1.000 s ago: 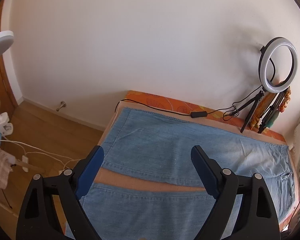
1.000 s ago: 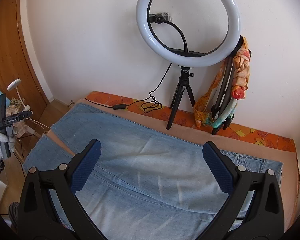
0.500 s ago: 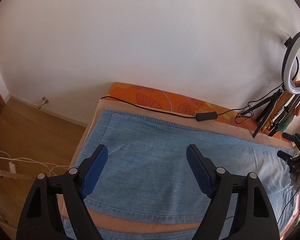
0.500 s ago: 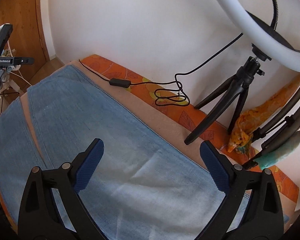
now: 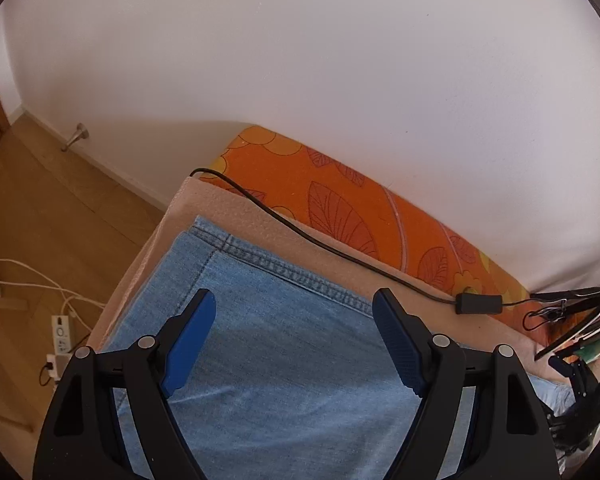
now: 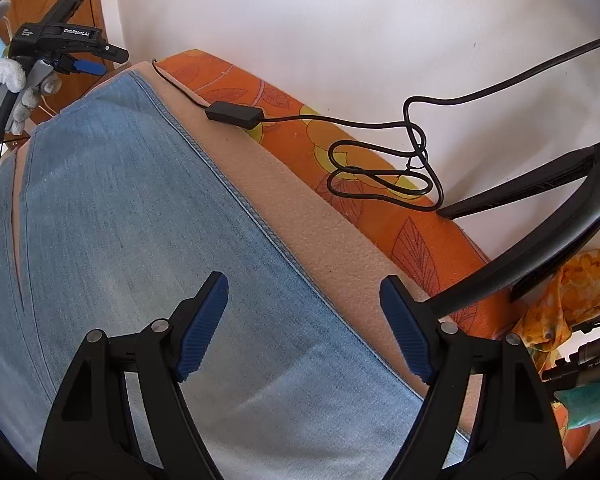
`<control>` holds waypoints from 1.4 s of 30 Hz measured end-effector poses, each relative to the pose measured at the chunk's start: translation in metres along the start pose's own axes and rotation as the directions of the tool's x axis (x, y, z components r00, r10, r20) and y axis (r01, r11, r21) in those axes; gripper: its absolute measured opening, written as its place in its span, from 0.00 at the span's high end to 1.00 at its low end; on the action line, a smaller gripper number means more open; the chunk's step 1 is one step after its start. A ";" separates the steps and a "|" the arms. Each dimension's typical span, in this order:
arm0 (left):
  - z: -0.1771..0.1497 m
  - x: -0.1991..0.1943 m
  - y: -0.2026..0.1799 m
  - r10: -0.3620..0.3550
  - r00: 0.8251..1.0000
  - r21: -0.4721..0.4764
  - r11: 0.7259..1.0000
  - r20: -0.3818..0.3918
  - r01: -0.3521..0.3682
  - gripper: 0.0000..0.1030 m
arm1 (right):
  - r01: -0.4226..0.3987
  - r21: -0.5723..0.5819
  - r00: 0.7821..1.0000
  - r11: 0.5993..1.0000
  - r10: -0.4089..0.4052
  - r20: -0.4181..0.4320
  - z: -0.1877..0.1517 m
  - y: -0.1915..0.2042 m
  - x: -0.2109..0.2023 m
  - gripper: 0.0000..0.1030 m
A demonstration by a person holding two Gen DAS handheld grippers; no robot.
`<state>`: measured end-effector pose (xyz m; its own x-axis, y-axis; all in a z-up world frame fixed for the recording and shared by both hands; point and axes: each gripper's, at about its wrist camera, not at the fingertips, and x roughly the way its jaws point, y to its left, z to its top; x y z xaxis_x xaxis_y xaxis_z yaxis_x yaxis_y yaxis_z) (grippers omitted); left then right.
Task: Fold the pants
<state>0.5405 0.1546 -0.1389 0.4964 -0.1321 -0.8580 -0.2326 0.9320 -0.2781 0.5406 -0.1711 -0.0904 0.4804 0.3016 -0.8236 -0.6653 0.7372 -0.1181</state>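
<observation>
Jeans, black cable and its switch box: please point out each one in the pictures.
jeans (image 5: 284, 360), left wrist view, on the denim between the fingers
black cable (image 5: 300, 232), left wrist view, on its middle stretch
switch box (image 6: 231, 113), right wrist view, on its top

The pants (image 5: 284, 344) lie flat on a blanket (image 5: 260, 220) that covers the bed, filling the lower middle of the left wrist view and the lower left of the right wrist view. Behind the blanket a patterned sheet (image 5: 340, 200) runs along the foot of the wall (image 5: 300, 60). A cable (image 5: 300, 236) lies across blanket and sheet, with its inline switch (image 5: 478, 304) at the right of the left view. In the right view the cable's coil (image 6: 384, 176) rests on the sheet at centre right, and tripod legs (image 6: 540, 208) stand to its right. The floor (image 5: 40, 220) and a power strip (image 5: 62, 332) lie at lower left of the left view.
</observation>
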 end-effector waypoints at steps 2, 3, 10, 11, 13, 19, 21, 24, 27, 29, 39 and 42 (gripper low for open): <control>0.003 0.009 -0.002 0.048 0.999 0.013 0.999 -0.004 -0.048 0.23 | 0.001 -0.011 1.000 1.000 -0.001 -0.010 0.003 0.001 0.009 0.24; 0.005 0.013 -0.001 0.069 0.998 0.016 0.998 -0.005 -0.069 0.23 | 0.000 -0.015 1.000 1.000 0.000 -0.015 0.004 0.001 0.012 0.25; 0.012 0.030 -0.003 0.144 0.990 0.024 0.989 -0.005 -0.144 0.23 | -0.018 -0.039 0.999 0.999 0.016 -0.049 0.000 0.006 0.033 0.32; 0.013 0.032 -0.004 0.161 0.987 0.042 0.986 0.001 -0.161 0.23 | -0.023 -0.031 0.999 0.999 0.022 -0.038 -0.001 0.005 0.032 0.33; 0.013 0.034 -0.002 0.190 0.982 0.066 0.979 0.015 -0.191 0.23 | -0.052 -0.009 0.998 0.999 0.052 -0.034 -0.003 0.003 0.032 0.38; 0.007 0.043 -0.003 0.210 0.976 0.125 0.969 0.050 -0.215 0.25 | -0.087 -0.003 0.996 0.996 0.087 -0.022 -0.004 0.010 0.031 0.60; 0.004 0.042 -0.008 0.234 0.968 0.141 0.959 0.090 -0.245 0.43 | -0.078 -0.021 0.997 0.997 0.077 -0.020 -0.005 0.015 0.028 0.68; -0.002 0.039 -0.023 0.270 0.951 0.250 0.921 0.149 -0.300 0.90 | -0.049 -0.046 0.999 0.998 0.048 -0.021 -0.004 0.025 0.026 0.85; -0.009 0.035 -0.025 0.168 0.976 0.275 0.940 0.139 -0.200 0.98 | -0.016 -0.072 1.000 0.997 0.014 -0.022 -0.004 0.030 0.024 0.91; -0.010 0.034 -0.026 0.131 0.982 0.285 0.944 0.137 -0.166 0.99 | -0.014 -0.067 1.000 0.998 0.013 -0.014 -0.003 0.031 0.021 0.93; 0.010 0.016 -0.003 -0.039 0.995 0.099 0.995 0.089 0.031 0.94 | -0.059 -0.091 0.998 0.994 0.061 0.013 -0.009 0.042 -0.008 0.94; 0.013 0.022 0.000 -0.024 0.998 0.097 0.995 0.061 0.018 0.63 | -0.076 -0.109 0.997 0.991 0.076 0.004 -0.014 0.049 -0.008 0.94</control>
<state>0.5627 0.1560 -0.1520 0.5516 -0.1337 -0.8233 -0.1414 0.9578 -0.2503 0.4960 -0.1463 -0.0972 0.4303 0.3593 -0.8281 -0.7581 0.6419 -0.1154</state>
